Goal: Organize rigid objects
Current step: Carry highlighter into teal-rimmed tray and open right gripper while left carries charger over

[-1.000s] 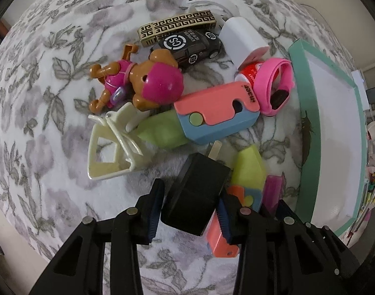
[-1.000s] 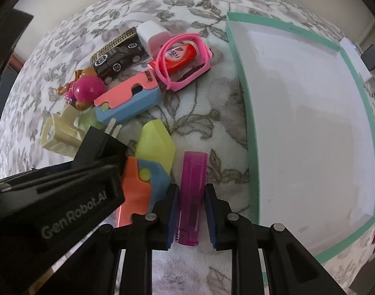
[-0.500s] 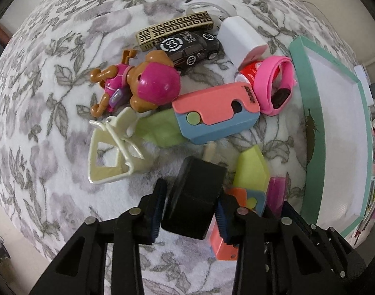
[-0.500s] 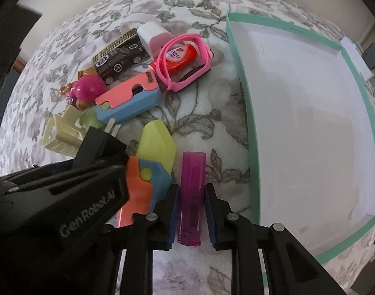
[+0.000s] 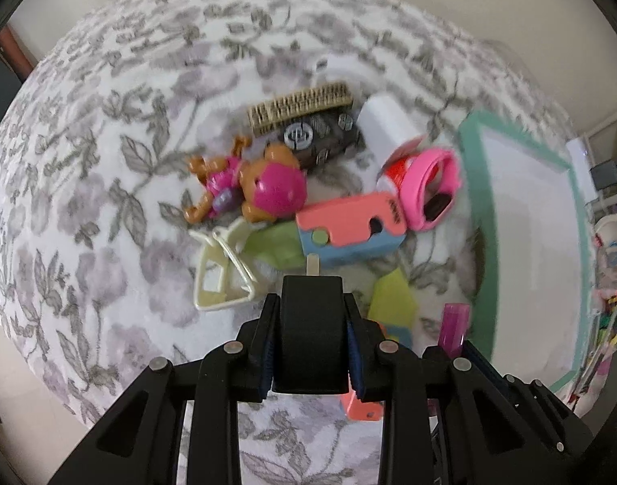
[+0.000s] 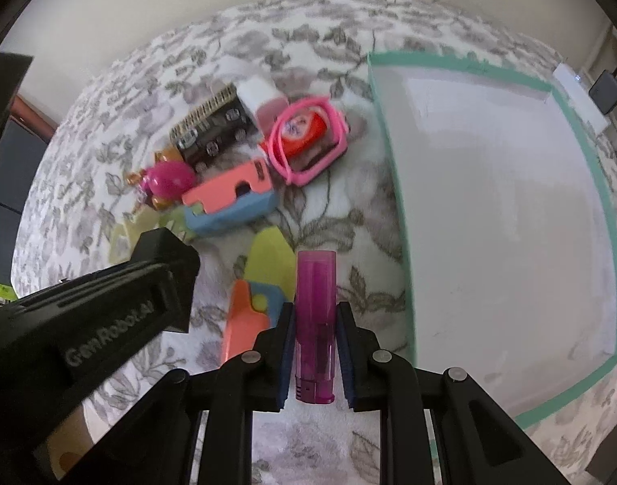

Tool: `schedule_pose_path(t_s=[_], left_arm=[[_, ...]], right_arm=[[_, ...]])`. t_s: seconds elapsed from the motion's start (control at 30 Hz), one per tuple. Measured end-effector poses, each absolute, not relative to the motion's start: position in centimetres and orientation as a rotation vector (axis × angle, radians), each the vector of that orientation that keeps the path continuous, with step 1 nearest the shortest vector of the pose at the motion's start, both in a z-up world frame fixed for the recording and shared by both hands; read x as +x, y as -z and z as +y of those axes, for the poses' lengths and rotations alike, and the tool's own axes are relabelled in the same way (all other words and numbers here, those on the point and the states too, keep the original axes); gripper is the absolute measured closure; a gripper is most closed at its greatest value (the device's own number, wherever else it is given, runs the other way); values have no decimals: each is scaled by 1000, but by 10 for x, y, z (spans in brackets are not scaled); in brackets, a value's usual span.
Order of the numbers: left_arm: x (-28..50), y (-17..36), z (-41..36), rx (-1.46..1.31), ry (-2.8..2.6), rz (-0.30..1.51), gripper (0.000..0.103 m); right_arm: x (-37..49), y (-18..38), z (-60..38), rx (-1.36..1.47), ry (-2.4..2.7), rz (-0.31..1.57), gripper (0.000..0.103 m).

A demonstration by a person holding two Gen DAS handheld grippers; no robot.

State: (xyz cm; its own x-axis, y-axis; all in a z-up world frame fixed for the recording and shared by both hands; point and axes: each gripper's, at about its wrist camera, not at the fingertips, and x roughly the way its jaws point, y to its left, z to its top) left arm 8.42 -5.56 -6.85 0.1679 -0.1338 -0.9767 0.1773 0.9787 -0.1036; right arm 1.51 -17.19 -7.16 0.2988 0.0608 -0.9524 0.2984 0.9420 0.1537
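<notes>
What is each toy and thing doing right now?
left gripper: shut on the black plug
black plug: held, off the blanket
right gripper: shut on the purple lighter
purple lighter: held
white tray: empty
toy dog: lying on its side
toy car: resting on blanket

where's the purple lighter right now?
Clamped between the right gripper's pads: the purple lighter sits bottom-centre in the right wrist view, just left of the green-edged tray and right of the yellow-orange toy.
</notes>
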Motion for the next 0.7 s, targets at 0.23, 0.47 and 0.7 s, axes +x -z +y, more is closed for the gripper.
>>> schedule_pose_path(t_s=[0.23,0.47,0.7], left_arm=[[77,23,-61,22,256,1204,72],[63,17,-96,92,336,1145,73],[38,17,-144,150,489,1114,91]], right_arm=[[9,34,-195,312,256,1121,82],[-11,43,-248,370,410,1118,82],[-42,44,-302,422,580,1078,82]])
